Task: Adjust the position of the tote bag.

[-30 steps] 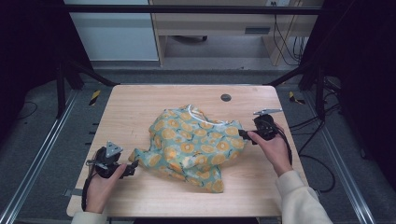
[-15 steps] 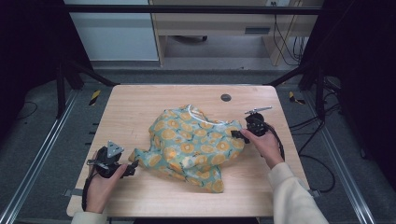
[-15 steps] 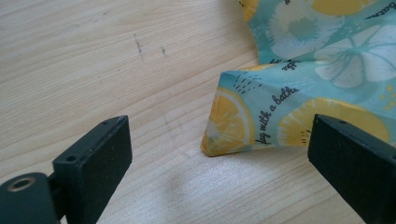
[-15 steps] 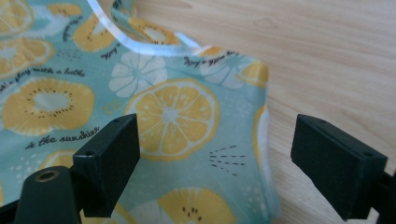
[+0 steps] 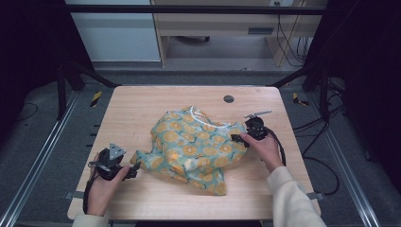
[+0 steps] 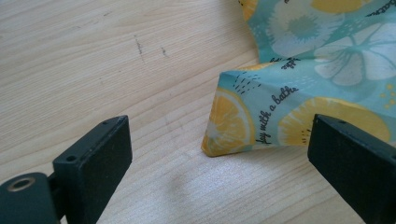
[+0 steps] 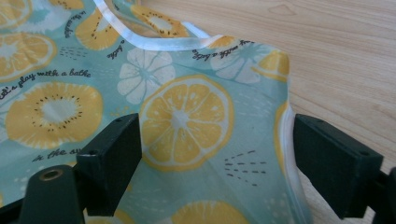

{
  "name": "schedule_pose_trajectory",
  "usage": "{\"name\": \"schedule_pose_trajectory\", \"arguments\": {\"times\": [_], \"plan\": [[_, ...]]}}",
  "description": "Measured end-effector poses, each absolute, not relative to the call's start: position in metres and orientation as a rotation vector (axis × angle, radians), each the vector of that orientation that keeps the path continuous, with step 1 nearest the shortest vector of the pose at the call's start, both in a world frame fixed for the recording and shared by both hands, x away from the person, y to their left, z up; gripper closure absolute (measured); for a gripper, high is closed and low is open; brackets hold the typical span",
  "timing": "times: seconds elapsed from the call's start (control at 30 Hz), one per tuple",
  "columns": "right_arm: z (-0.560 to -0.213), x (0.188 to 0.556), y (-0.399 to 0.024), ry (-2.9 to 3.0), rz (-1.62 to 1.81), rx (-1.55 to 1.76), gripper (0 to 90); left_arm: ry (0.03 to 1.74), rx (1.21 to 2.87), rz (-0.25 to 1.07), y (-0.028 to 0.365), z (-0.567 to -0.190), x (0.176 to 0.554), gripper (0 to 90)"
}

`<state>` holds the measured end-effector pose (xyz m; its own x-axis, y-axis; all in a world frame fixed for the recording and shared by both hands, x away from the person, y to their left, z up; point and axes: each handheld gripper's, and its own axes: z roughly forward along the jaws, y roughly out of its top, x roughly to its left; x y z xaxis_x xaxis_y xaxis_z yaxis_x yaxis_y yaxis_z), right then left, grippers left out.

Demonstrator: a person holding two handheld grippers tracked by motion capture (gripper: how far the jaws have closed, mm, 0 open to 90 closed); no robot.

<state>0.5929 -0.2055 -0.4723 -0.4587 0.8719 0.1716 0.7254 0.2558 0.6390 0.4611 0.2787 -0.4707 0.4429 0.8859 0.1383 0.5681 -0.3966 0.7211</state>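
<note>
A crumpled cloth (image 5: 196, 146) lies mid-bench (image 5: 142, 106); the left hand-held gripper (image 5: 135, 169) sits beside its near-left tip, the right hand-held gripper (image 5: 236, 137) at its right edge.

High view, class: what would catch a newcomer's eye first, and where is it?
A crumpled lemon-print cloth lies mid-table, bright against the pale wooden table. The left gripper sits open at its near-left corner; the right gripper is open over its right edge.
</note>
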Motion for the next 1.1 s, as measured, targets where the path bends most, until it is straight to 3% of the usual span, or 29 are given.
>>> {"name": "schedule_pose_trajectory", "arguments": {"times": [0.27, 0.3, 0.4, 0.43, 0.83, 0.93, 1.1], "plan": [[-0.4793, 0.5977, -0.2027, 2.321, 0.886, 1.489, 24.2, 1.213, 2.094, 0.699, 0.2795, -0.4698, 0.4605, 6.4], [-0.4801, 0.5979, -0.2030, 2.331, 0.882, 1.486, 29.6, 1.213, 2.095, 0.699, 0.2795, -0.4698, 0.4606, 6.4], [-0.4804, 0.5976, -0.2027, 2.341, 0.881, 1.477, 35.0, 1.211, 2.096, 0.701, 0.2795, -0.4693, 0.4605, 6.4], [-0.4807, 0.5971, -0.2019, 2.348, 0.879, 1.469, 41.8, 1.211, 2.095, 0.702, 0.2794, -0.4691, 0.4604, 6.4], [-0.4795, 0.5947, -0.1988, 2.387, 0.897, 1.430, 70.9, 1.210, 2.094, 0.702, 0.2789, -0.4693, 0.4605, 6.3], [-0.4786, 0.5943, -0.1984, 2.406, 0.914, 1.408, 83.2, 1.211, 2.095, 0.702, 0.2792, -0.4693, 0.4607, 6.3], [-0.4764, 0.5923, -0.1980, 2.409, 0.943, 1.396, 89.2, 1.211, 2.096, 0.704, 0.2796, -0.4691, 0.4606, 6.3]]}}
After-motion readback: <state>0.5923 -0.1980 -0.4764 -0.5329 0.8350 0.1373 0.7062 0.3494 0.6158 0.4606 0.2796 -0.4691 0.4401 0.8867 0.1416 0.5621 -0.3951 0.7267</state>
